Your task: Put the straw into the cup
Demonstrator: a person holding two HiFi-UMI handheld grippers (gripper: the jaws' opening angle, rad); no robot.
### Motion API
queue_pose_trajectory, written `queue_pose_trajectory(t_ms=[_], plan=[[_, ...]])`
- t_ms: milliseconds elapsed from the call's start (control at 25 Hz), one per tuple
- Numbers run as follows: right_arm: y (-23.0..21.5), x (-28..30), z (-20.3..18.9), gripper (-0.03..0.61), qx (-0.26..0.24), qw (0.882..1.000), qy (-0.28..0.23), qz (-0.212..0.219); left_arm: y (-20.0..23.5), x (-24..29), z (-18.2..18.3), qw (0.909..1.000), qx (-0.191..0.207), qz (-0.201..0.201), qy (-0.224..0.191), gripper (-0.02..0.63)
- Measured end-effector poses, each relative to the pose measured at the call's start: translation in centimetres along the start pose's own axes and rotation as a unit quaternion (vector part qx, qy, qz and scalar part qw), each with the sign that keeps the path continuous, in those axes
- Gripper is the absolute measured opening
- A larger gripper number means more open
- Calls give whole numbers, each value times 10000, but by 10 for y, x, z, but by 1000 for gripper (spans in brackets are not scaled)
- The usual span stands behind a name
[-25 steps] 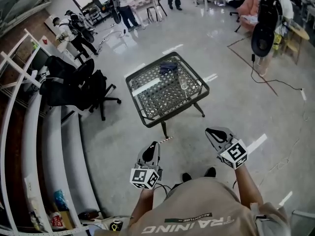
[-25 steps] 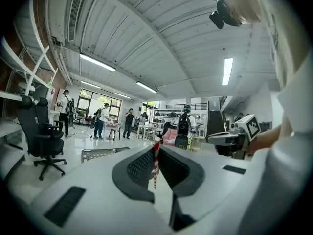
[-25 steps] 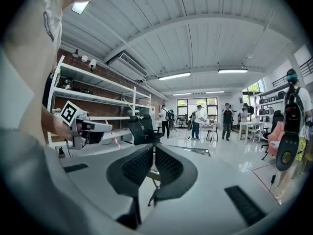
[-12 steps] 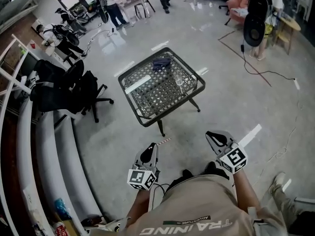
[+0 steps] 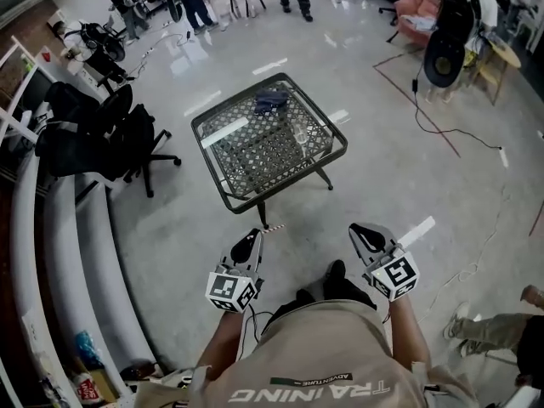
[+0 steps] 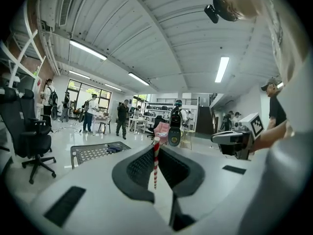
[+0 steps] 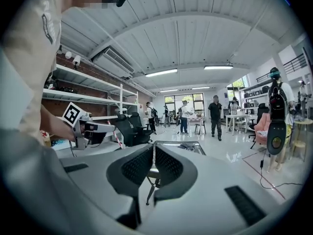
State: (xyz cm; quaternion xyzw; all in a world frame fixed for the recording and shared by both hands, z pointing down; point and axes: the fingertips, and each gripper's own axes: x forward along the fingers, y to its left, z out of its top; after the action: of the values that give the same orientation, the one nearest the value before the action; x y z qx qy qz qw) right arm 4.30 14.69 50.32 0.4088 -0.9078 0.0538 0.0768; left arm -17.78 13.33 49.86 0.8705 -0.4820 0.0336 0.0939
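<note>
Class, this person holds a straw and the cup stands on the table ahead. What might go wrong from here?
1. The left gripper pinches the thin striped straw with its free end poking past the jaws. It may tilt or slip before it reaches the cup.
2. The clear cup stands unsteadied on the mesh table, and the right gripper is shut and far from it. A nudge from the straw might tip the cup.

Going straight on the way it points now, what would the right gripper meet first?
Probably the mesh table, at its near edge: it sits right beyond the jaws of the right gripper, though depth is unclear.
</note>
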Motion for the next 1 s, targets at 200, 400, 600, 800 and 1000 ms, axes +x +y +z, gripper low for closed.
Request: queue_pose_trajectory(t_ms=[200,400,600,800,1000], plan=[[-34,24,7,28,-101,9999,-16,100,3,18,16,9999,-33,143,-25,35],[-65,49,13,28,-165,9991,-69,396,5,50,27,9991,173,367,-125,35],[-100,59,17,28,-226,9979,-121,601,-11,79,29,9983,130,541,-152,35],[-122,67,6,28,-103,9966,-34,818,-19,104,26,9982,160,571,-80,35],[-129,71,0,28,28,9959,64,905,-17,112,22,9978,70,663,-1,35]])
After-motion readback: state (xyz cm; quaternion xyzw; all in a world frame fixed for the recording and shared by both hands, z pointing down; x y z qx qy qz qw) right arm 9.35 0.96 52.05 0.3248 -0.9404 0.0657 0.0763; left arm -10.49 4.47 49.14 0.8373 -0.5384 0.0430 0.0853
